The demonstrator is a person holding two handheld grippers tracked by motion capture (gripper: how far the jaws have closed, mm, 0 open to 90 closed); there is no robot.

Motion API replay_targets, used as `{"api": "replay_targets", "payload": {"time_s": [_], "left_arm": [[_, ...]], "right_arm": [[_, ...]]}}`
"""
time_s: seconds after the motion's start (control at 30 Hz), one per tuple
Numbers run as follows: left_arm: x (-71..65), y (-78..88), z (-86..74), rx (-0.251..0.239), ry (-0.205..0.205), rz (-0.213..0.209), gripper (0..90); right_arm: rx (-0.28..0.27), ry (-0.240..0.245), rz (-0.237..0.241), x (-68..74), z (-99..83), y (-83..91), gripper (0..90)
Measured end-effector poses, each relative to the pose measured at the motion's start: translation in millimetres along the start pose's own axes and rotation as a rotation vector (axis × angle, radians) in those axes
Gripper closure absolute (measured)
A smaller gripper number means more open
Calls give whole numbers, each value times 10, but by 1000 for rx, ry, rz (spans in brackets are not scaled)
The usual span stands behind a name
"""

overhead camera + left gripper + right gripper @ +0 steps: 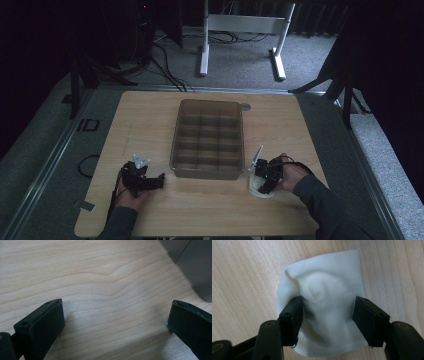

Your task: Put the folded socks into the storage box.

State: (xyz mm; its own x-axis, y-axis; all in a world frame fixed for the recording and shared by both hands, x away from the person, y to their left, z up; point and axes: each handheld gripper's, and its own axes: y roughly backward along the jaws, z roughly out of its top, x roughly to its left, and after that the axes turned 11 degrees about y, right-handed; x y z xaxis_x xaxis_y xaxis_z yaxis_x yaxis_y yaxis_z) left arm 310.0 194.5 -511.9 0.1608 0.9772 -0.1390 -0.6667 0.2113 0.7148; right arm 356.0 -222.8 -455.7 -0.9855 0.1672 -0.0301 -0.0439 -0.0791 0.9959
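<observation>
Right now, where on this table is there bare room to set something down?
The widest free wood lies between the divided bin and the table's left edge, above the left gripper. A bare strip runs along the near edge between the two hands. It is crowded beside the bin's near right corner, where the right gripper straddles the white cloth.

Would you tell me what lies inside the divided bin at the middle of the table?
The divided bin shows only bare compartments; nothing seems to lie in them, though the dim light hides detail at the near wall.

The cloth (324, 302) is plain white with a fine weave, the table (145, 115) pale wood with wavy grain, the tray (208, 139) smoky translucent grey, the jaws black.
</observation>
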Motion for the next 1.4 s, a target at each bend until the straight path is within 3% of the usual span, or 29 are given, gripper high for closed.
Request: {"api": "replay_targets", "payload": {"time_s": [0.2,0.47,0.83,1.1,1.4], "left_arm": [[0,0,0,0,0,0,11],[0,0,0,0,0,0,10],[0,0,1,0,0,0,10],[0,0,1,0,0,0,10],[0,0,1,0,0,0,10]], "right_arm": [[-1,-37,11,36,-1,11,533],[5,-28,17,88,24,18,676],[12,17,10,109,39,38,709],[-31,5,33,83,-20,111,710],[-27,-8,11,35,-55,184,706]]}}
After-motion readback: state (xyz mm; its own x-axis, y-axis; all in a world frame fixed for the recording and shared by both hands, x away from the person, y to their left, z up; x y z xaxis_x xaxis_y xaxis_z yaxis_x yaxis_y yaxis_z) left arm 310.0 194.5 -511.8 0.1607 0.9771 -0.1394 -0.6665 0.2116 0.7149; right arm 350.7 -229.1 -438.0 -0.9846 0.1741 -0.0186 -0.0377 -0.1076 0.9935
